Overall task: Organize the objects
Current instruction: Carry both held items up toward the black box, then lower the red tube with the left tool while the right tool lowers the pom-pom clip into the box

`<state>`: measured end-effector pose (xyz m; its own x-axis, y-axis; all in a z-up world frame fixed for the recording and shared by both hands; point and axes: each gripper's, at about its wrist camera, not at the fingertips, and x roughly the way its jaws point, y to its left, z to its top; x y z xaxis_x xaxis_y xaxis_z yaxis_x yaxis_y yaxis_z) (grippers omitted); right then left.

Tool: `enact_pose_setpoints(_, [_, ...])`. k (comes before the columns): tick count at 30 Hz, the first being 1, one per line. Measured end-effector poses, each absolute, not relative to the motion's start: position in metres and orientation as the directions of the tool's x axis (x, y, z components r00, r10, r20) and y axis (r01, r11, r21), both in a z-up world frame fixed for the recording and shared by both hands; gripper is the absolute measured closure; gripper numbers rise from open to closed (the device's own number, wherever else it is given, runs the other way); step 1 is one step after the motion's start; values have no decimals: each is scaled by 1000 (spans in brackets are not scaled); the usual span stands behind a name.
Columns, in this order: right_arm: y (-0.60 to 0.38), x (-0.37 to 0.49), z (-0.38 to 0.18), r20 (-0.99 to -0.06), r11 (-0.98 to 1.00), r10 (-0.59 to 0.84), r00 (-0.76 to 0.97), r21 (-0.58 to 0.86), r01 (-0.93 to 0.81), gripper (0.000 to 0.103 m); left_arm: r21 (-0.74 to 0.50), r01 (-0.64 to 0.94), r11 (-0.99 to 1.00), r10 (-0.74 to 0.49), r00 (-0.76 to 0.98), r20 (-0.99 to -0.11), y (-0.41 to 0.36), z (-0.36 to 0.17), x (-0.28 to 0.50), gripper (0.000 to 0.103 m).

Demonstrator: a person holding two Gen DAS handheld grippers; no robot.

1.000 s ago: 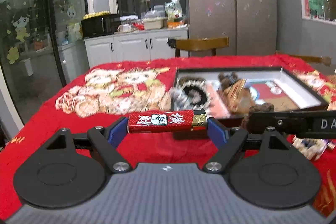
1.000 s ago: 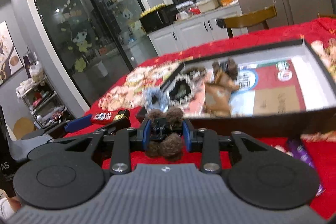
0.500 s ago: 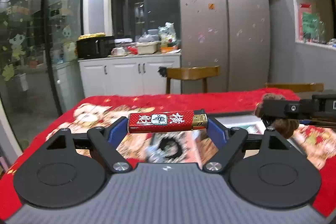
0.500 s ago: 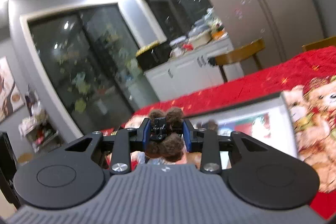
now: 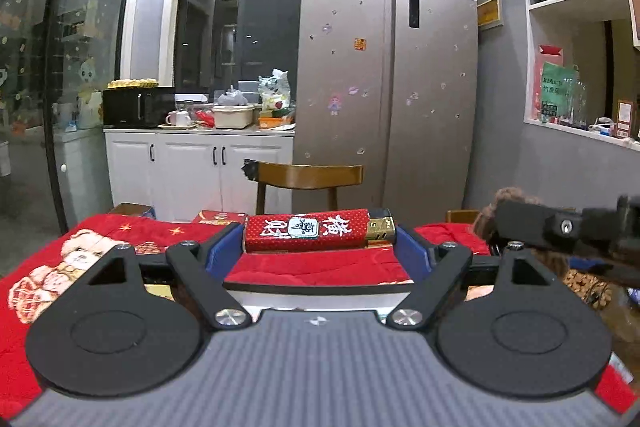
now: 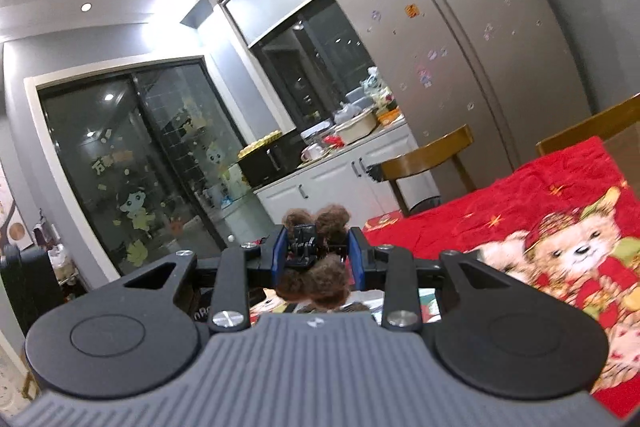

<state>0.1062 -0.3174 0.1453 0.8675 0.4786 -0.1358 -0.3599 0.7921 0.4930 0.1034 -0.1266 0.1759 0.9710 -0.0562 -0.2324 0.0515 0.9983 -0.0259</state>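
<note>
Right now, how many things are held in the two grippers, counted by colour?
Red: 1, the lighter, gripped end to end in the left gripper.
Brown: 1, the fuzzy hair clip, clamped in the right gripper.
Total: 2

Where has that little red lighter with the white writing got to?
The red lighter with white characters is held crosswise between the left gripper's blue fingers, above the red tablecloth, in front of the wooden chair.
</note>
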Motion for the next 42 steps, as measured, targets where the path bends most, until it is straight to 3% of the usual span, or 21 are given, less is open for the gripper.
enact_pose_setpoints(12, [-331,130,112,-215,815,450,867,496,-300,67,-49,66,997,-79,932,-355,-148,140,142,18])
enact_pose_setpoints(16, [-328,130,94,-179,818,438,881,485,-308,67,-66,60,996,-82,900,-428,-138,116,157,18])
enact_pose_setpoints(19, [-328,140,79,-202,805,448,871,514,-296,67,-68,57,996,-82,892,-445,-124,101,156,18])
enact_pose_setpoints(31, [-321,153,49,-270,818,459,846,499,-285,67,-51,90,995,-103,907,-409,-106,67,150,18])
enact_pose_setpoints(42, [-318,160,37,-294,802,495,817,517,-300,67,-27,33,999,-41,925,-378,-114,51,148,18])
